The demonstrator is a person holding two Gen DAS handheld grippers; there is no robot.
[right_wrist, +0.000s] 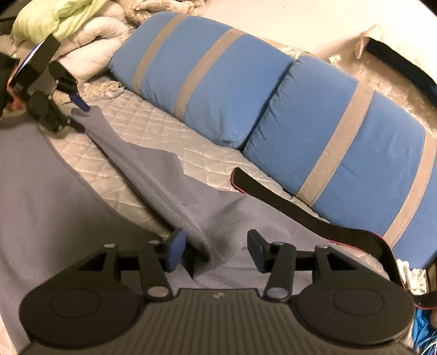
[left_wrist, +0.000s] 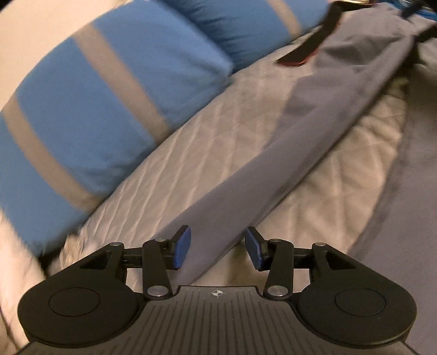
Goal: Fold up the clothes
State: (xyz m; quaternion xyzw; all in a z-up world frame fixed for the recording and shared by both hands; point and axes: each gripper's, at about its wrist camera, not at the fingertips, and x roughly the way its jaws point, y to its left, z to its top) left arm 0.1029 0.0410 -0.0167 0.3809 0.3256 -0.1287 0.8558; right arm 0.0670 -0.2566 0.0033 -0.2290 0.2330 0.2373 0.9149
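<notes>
A grey garment (left_wrist: 273,153) lies on the quilted bed cover (left_wrist: 196,153). One long narrow part of it runs from bottom centre to the upper right in the left wrist view. My left gripper (left_wrist: 217,247) is open, its blue pads either side of that strip's near end. In the right wrist view the garment (right_wrist: 169,174) stretches away to the left gripper (right_wrist: 75,114) at the far left. My right gripper (right_wrist: 215,251) is open too, low over a raised fold ridge of the grey cloth, which passes between its fingers.
Two blue pillows with grey stripes (right_wrist: 218,90) line the far side of the bed. A black strap with a red edge (right_wrist: 300,215) lies across the garment's right part. A light green cloth (right_wrist: 54,19) and white bedding (right_wrist: 98,41) are piled beyond the left gripper.
</notes>
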